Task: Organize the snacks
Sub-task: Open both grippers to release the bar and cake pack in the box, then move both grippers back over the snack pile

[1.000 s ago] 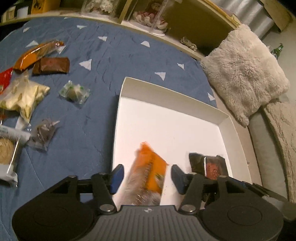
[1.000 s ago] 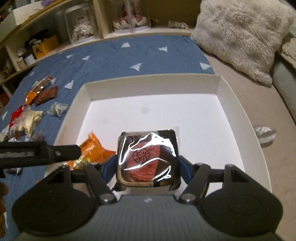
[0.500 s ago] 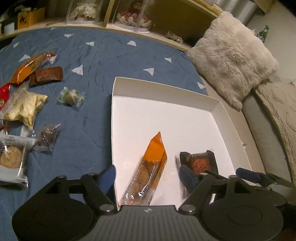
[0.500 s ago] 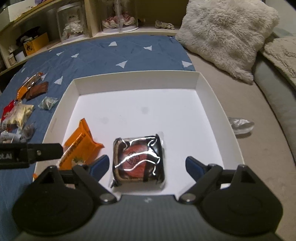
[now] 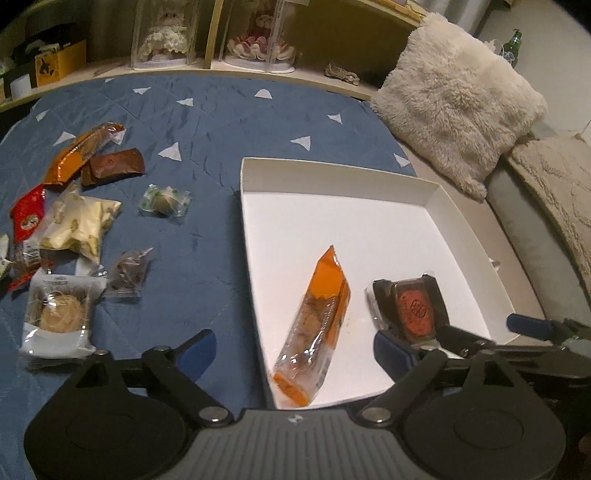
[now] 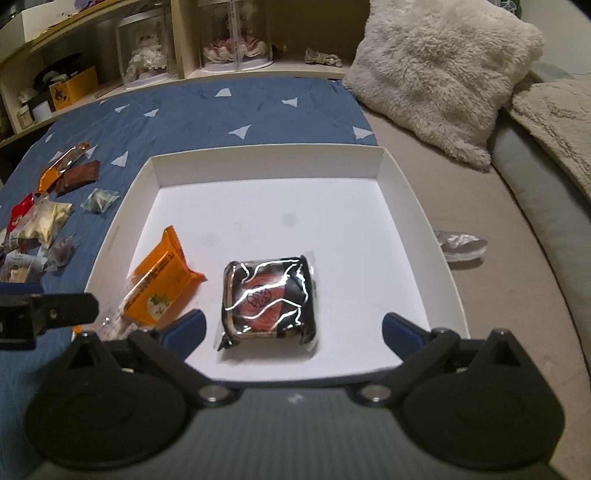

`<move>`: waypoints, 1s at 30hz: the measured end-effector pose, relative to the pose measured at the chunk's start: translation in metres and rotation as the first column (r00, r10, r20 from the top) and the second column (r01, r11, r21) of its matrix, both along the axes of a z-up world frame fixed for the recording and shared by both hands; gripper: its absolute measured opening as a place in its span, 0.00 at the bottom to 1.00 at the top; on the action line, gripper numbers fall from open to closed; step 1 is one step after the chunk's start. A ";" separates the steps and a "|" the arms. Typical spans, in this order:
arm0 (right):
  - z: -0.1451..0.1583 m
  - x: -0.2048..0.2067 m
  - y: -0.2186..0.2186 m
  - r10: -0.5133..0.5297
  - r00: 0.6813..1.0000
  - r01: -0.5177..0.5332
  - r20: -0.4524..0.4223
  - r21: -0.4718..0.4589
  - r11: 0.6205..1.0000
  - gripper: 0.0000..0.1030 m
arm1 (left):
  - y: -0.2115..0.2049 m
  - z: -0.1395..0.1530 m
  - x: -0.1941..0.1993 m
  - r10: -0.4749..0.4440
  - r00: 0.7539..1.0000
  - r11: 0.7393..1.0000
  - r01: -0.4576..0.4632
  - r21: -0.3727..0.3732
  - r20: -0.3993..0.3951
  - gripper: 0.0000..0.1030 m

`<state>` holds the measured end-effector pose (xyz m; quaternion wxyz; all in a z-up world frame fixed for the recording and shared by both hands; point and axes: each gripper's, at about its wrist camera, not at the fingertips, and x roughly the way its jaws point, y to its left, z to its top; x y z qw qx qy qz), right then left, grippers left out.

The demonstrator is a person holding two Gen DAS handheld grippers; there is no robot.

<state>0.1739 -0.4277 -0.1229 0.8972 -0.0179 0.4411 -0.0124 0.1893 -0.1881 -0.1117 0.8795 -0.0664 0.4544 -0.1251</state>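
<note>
A white shallow box (image 5: 458, 218) (image 6: 413, 199) lies on the blue quilt. Inside it rest a long orange packet (image 5: 317, 325) (image 6: 162, 282) and a square black-and-red wrapped snack (image 5: 413, 308) (image 6: 269, 299). My left gripper (image 5: 291, 354) is open above the box's near left corner, holding nothing. My right gripper (image 6: 291, 325) is open too, its fingers either side of the square snack without touching it. Several loose snacks lie on the quilt at the left: an orange bar (image 5: 83, 151), a brown packet (image 5: 112, 166), a cream pouch (image 5: 77, 225) and a round cookie pack (image 5: 59, 317).
A fluffy cream pillow (image 5: 458, 96) (image 6: 439, 74) and a folded blanket (image 6: 554, 122) sit to the right of the box. A crumpled clear wrapper (image 6: 460, 245) lies by the box's right wall. Shelves with display cases (image 5: 255, 33) run behind the quilt.
Both grippers opened and let go: the orange packet and the square snack now lie in the box. Both grippers have drawn back from them.
</note>
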 end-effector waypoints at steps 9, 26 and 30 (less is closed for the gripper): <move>0.011 -0.017 -0.004 -0.013 1.000 0.013 0.023 0.016 1.000 0.99 | 0.010 0.006 -0.012 -0.015 0.999 0.999 0.013 0.045 0.037 1.00; 0.033 -0.044 0.021 0.024 0.997 -0.027 0.070 0.049 0.998 0.99 | 0.051 0.025 -0.033 -0.010 0.996 0.999 0.006 0.044 0.085 1.00; 0.037 -0.044 0.036 0.050 0.995 -0.054 0.081 0.054 0.997 0.99 | 0.071 0.033 -0.038 0.011 0.995 0.998 -0.016 0.052 0.104 1.00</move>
